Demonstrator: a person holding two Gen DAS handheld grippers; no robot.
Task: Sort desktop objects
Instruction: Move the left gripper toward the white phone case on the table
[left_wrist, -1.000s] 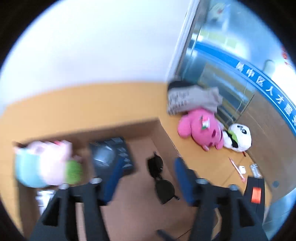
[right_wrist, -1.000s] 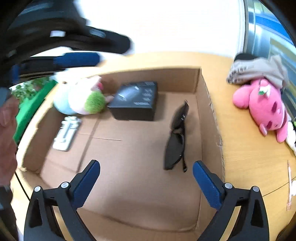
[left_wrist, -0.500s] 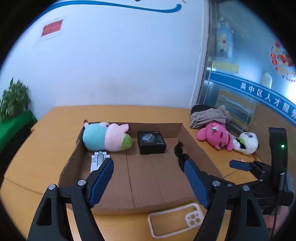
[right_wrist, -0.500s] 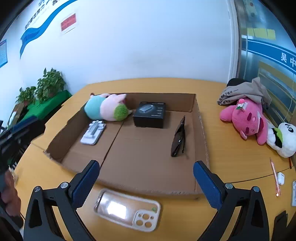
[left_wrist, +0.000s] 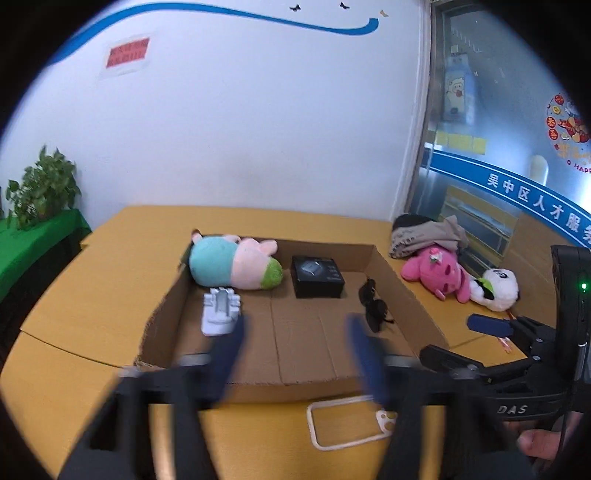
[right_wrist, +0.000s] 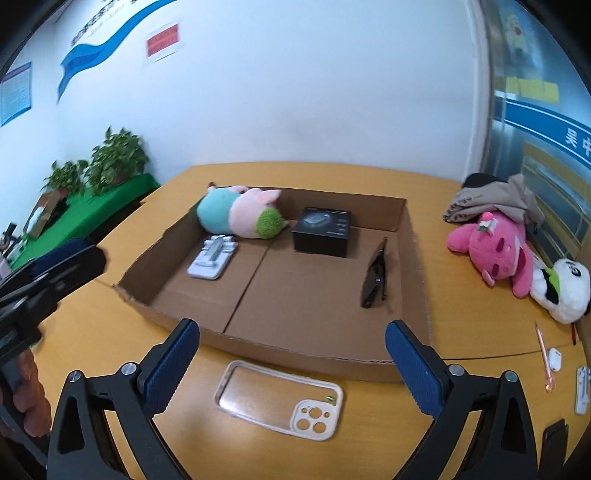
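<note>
1. Left wrist view: the left gripper (left_wrist: 295, 345), blurred, hangs with its blue pads spread wide and nothing between them, above the near wall of a shallow cardboard box (left_wrist: 391, 264) on a yellow-orange table (left_wrist: 88, 280). Inside the box, a teal-and-pink plush (left_wrist: 234, 263) lies in the far left corner, a white folding stand (left_wrist: 220, 311) just in front of it, a black carton (left_wrist: 317, 277) against the far wall, and dark sunglasses (left_wrist: 375, 309) near the right wall. A clear phone case (left_wrist: 349, 421) lies on the table just outside the box's near wall. Right of the box, a pink plush (left_wrist: 439, 272) touches a panda plush (left_wrist: 496, 289); folded cloth (left_wrist: 428, 234) sits behind them.

2. Right wrist view: the right gripper (right_wrist: 291, 363) is likewise open wide and empty, over the phone case (right_wrist: 279, 399), which lies flat just outside the box's (right_wrist: 415, 280) near wall, camera cut-out to the right. The sunglasses (right_wrist: 375, 275) stand on edge by the box's right wall. Beyond that wall, a pink pen (right_wrist: 543, 353) and a small white earbud case (right_wrist: 554, 359) lie near the table's (right_wrist: 476, 321) edge. Potted plants (right_wrist: 110, 162) stand well left of the box.
</note>
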